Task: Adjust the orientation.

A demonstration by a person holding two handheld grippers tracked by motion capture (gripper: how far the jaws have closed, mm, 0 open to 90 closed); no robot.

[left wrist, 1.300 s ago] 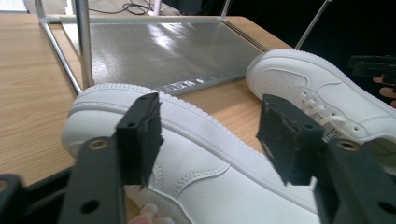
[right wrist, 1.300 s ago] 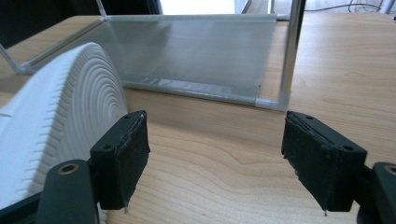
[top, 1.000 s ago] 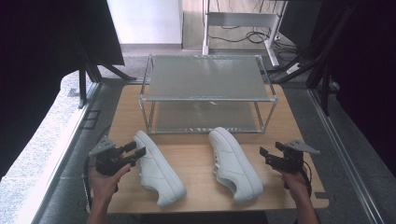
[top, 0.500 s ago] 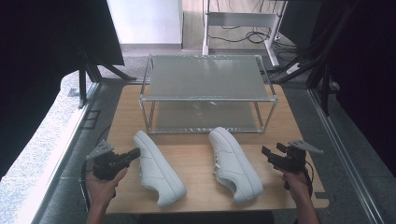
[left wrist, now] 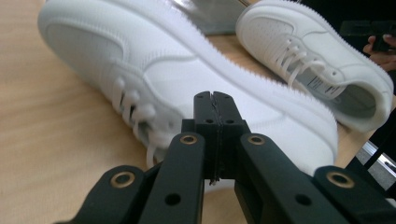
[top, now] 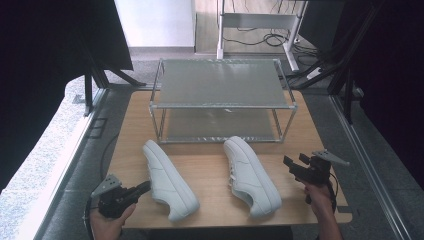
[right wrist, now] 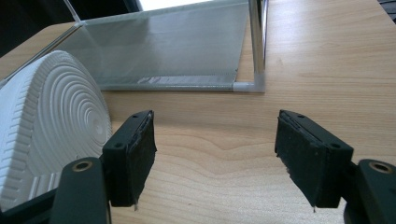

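Left tool (top: 142, 188) jaws closed beside left shoe (top: 169, 179), right tool (top: 290, 167) spread.

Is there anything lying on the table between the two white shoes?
No. In the high view, only bare wooden tabletop separates the left sneaker from the right sneaker; they lie apart, not touching.

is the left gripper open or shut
Shut and empty: in the left gripper view the left gripper has its jaws pressed together, short of the shoe.
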